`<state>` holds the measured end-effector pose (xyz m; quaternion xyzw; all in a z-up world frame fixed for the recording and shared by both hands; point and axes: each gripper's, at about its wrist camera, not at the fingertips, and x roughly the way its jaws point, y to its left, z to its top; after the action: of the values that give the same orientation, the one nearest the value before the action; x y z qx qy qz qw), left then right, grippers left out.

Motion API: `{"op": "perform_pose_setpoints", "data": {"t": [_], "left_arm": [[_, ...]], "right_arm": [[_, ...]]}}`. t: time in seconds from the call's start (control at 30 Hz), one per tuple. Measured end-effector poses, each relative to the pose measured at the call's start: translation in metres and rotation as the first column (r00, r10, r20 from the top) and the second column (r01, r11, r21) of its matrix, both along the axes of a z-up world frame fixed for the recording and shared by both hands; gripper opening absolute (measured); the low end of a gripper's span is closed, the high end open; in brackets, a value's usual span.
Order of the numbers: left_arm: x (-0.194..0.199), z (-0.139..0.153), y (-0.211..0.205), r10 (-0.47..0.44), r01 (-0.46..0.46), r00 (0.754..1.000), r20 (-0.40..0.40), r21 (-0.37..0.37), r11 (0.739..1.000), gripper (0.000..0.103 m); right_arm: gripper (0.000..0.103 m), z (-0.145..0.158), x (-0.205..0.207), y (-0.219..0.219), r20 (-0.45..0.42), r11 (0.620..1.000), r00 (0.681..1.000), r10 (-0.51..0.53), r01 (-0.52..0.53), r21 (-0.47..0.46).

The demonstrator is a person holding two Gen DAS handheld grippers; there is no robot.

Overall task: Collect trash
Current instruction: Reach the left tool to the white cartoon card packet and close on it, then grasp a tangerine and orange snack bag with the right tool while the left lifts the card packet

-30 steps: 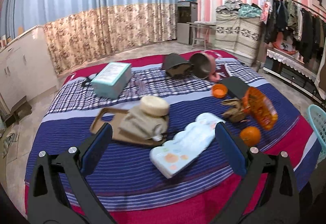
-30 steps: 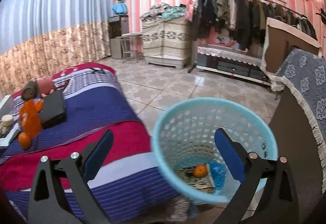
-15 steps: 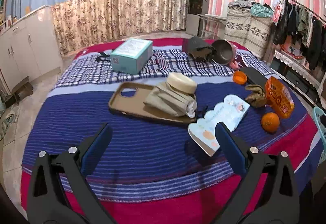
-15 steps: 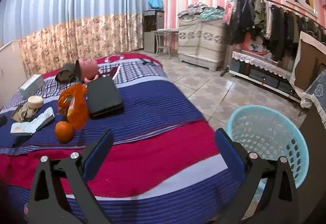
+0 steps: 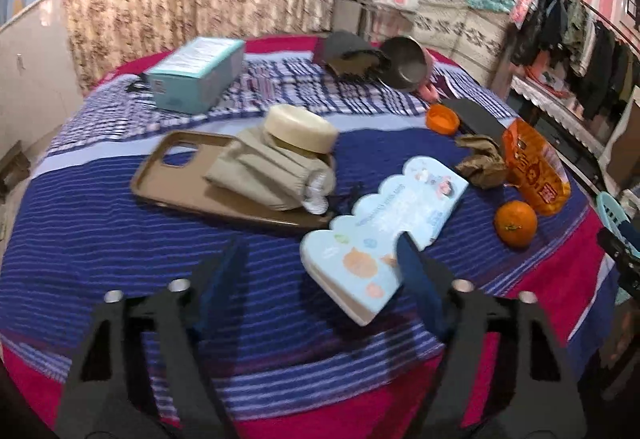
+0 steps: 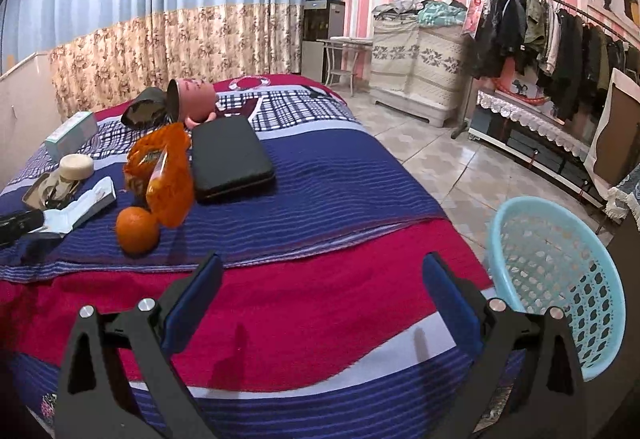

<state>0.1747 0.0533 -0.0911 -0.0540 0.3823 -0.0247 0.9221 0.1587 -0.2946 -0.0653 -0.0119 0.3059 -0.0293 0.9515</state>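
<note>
On the striped bedspread (image 5: 100, 239) lies a pale blue packet with cartoon prints (image 5: 384, 223). My left gripper (image 5: 320, 275) hovers low over its near end. The jaws are closing, the right fingertip (image 5: 412, 263) overlaps the packet's edge, and the pads do not press on it. An orange (image 5: 516, 223) sits to the right, with an orange snack bag (image 5: 534, 175) and crumpled brown paper (image 5: 482, 163) behind it. My right gripper (image 6: 320, 291) stands open and empty over the red band of the bed. The orange (image 6: 137, 225) and snack bag (image 6: 168, 175) lie ahead to its left. A light blue basket (image 6: 560, 279) stands on the floor to its right.
A brown phone case (image 5: 176, 179) carries a folded beige cloth (image 5: 268, 171) and a round cream tin (image 5: 300, 129). Farther back are a teal box (image 5: 196, 73), an orange cap (image 5: 442, 119), a black case (image 6: 230, 157) and a pink pot (image 6: 194, 101). A clothes rack (image 6: 560, 31) lines the right wall.
My left gripper has sunk closer to the pale blue packet and its jaws have narrowed. The right gripper has swung left, from above the basket to over the bed.
</note>
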Motion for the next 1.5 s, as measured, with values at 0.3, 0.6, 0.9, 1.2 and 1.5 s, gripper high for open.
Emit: {"op": "perform_pose_setpoints", "data": {"t": [0.3, 0.6, 0.9, 1.2, 1.5], "left_arm": [[-0.009, 0.009, -0.005, -0.049, 0.050, 0.999, 0.023, -0.051, 0.997, 0.015], [-0.027, 0.033, 0.004, -0.028, 0.029, 0.996, 0.085, -0.006, 1.000, 0.008], [-0.034, 0.033, 0.018, -0.010, 0.008, 0.996, 0.091, 0.026, 1.000, 0.007], [-0.040, 0.048, 0.006, -0.037, 0.034, 0.990, 0.134, 0.024, 0.999, 0.003], [-0.048, 0.085, -0.033, -0.102, 0.093, 0.970, 0.220, 0.052, 0.994, 0.001]], "right_arm": [[0.097, -0.002, 0.003, 0.033, -0.013, 0.996, 0.996, 0.092, -0.092, 0.004], [0.097, -0.013, 0.022, 0.091, -0.055, 0.973, 0.971, 0.232, -0.231, 0.017], [0.062, -0.026, 0.054, 0.123, -0.124, 0.956, 0.948, 0.291, -0.287, 0.054], [0.037, -0.021, 0.026, 0.107, -0.119, 0.936, 0.929, 0.351, -0.345, 0.066], [0.037, 0.013, 0.000, 0.048, -0.065, 0.955, 0.953, 0.296, -0.292, 0.054]]}}
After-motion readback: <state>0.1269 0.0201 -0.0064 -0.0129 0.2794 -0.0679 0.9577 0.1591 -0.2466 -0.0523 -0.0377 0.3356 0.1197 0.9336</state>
